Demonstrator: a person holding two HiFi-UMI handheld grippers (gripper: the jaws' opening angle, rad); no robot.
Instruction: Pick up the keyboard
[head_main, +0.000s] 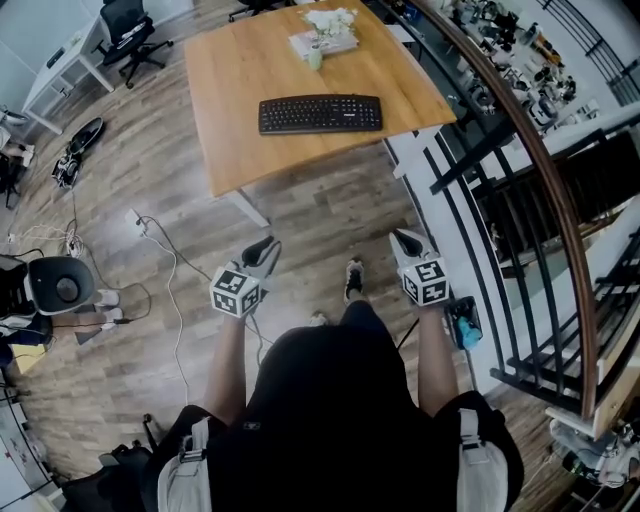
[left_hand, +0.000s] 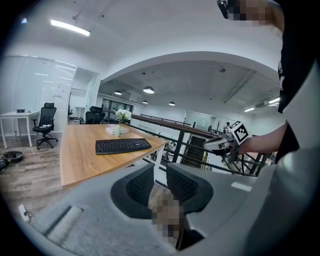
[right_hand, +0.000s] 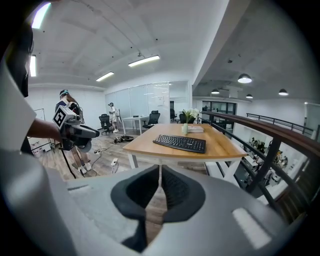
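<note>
Your left tool (head_main: 266, 247) and right tool (head_main: 404, 240) both have jaws together, gripping nothing, above the floor (head_main: 330, 215). The keyboard (head_main: 320, 113) lies flat on the desk (head_main: 240, 150) ahead, well apart from both.

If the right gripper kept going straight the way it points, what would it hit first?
Probably the wooden floor in front of the table: the right gripper tilts downward, aimed below the table's near edge and the keyboard. Depth is unclear, so a white table leg might come first.
</note>
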